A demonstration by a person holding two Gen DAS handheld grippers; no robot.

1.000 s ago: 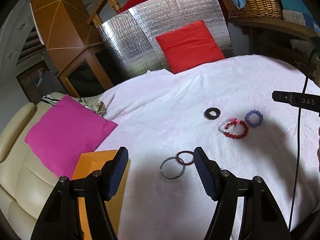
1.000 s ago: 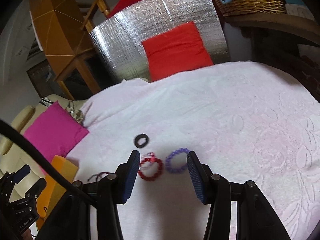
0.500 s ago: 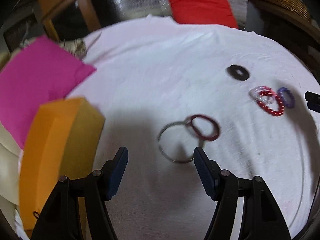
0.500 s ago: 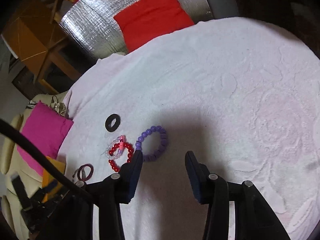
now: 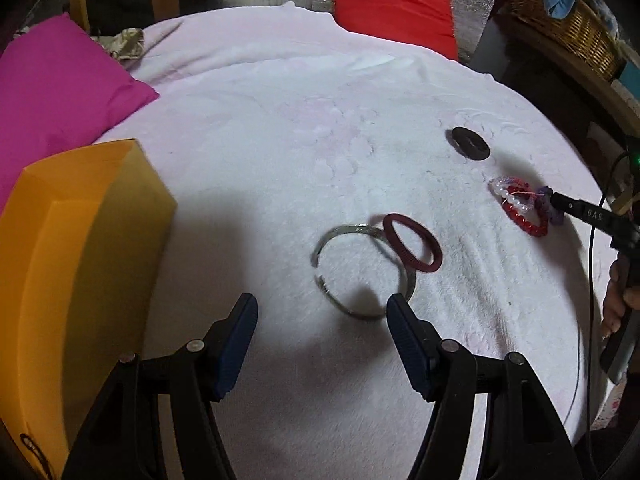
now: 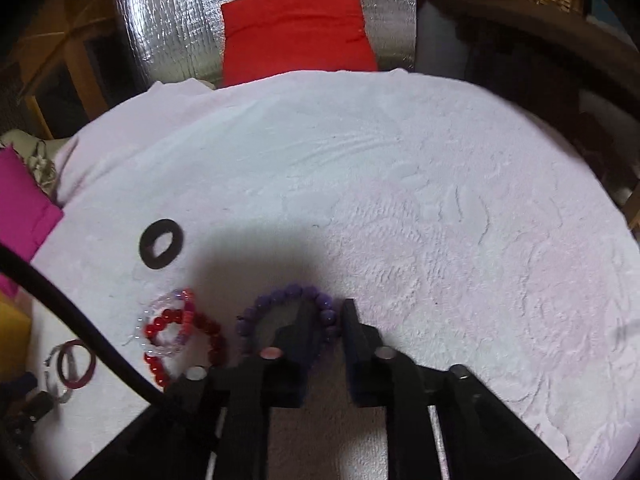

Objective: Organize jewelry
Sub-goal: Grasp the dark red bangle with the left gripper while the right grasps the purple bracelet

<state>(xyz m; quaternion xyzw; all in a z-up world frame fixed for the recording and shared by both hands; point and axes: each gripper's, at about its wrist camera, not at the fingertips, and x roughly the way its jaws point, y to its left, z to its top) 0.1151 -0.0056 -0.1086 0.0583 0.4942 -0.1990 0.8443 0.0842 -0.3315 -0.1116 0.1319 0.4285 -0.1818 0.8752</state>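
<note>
On the white cloth [image 5: 280, 160] lie a silver bangle [image 5: 352, 229] and a maroon bangle [image 5: 405, 217] that overlaps it. My left gripper [image 5: 320, 304] hangs open just short of the silver bangle, its right pad near the rim. Further right lie a black ring [image 5: 458, 136], a red bead bracelet [image 5: 524, 222] and a clear bead bracelet [image 5: 508, 196]. My right gripper [image 6: 330, 316] is shut on the right side of the purple bead bracelet [image 6: 280, 296], which rests on the cloth. The red bead bracelet [image 6: 160, 326] lies just left of it.
An orange box [image 5: 80, 240] stands at the left, close to my left gripper. A pink pillow [image 5: 52, 92] lies behind it, with a red cushion [image 5: 392, 4] and a wicker basket [image 5: 568, 28] at the back. A black cable [image 6: 80, 320] crosses the right wrist view.
Both grippers have come down towards the cloth. The right jaws closed on the purple bracelet. The left gripper moved in over the silver bangle and stayed open.
</note>
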